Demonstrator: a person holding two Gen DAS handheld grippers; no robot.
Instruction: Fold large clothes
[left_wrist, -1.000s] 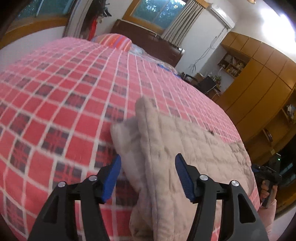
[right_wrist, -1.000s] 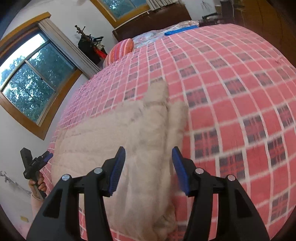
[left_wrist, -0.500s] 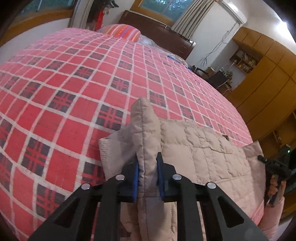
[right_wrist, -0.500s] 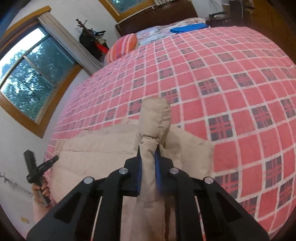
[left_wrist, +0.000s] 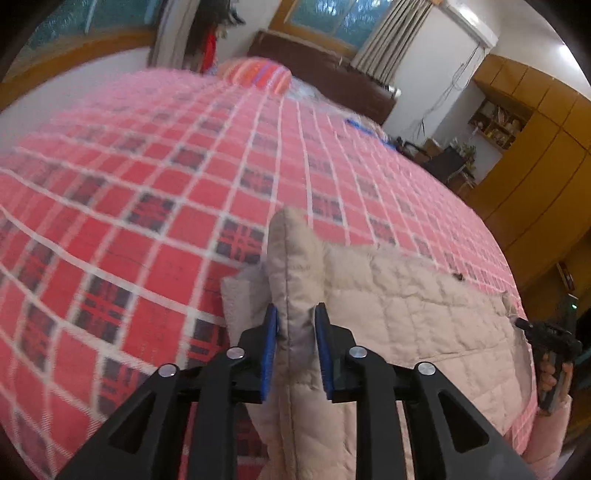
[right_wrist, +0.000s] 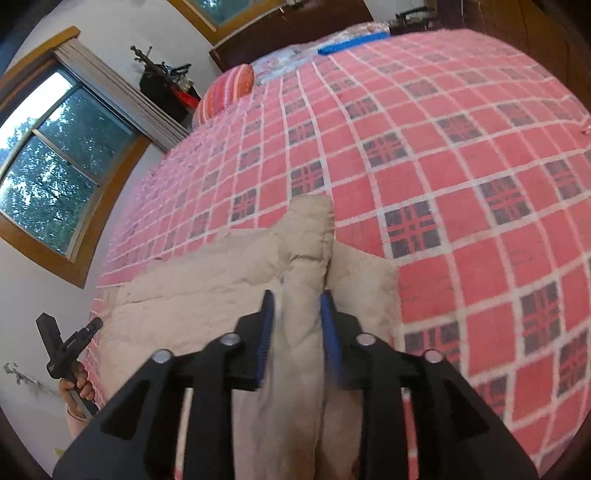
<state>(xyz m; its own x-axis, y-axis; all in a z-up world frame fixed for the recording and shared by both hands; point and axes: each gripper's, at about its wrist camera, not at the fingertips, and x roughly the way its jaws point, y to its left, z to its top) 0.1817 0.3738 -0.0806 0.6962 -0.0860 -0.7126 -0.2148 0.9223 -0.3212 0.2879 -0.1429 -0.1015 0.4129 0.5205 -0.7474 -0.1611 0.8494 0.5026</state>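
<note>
A beige quilted jacket (left_wrist: 406, 295) lies along the near edge of a bed with a red plaid cover (left_wrist: 147, 221). My left gripper (left_wrist: 295, 321) is shut on a raised fold at the jacket's left end, and the pinched cloth stands up between the blue pads. In the right wrist view the jacket (right_wrist: 207, 280) spreads to the left, with my right gripper (right_wrist: 297, 317) shut on a similar upright fold at its right end. Each view shows the other gripper in a hand at the jacket's far end, the right gripper (left_wrist: 546, 347) and the left gripper (right_wrist: 70, 347).
A striped red pillow (left_wrist: 258, 74) and a dark headboard (left_wrist: 317, 62) are at the bed's far end, with a blue item (right_wrist: 351, 42) near them. Wooden wardrobes (left_wrist: 535, 166) line the right side. A window (right_wrist: 48, 166) is on the left wall.
Both grippers were open around the jacket's ends one second ago and have since shut on the folds. The pinched folds now stand raised, and the views are blurred by motion.
</note>
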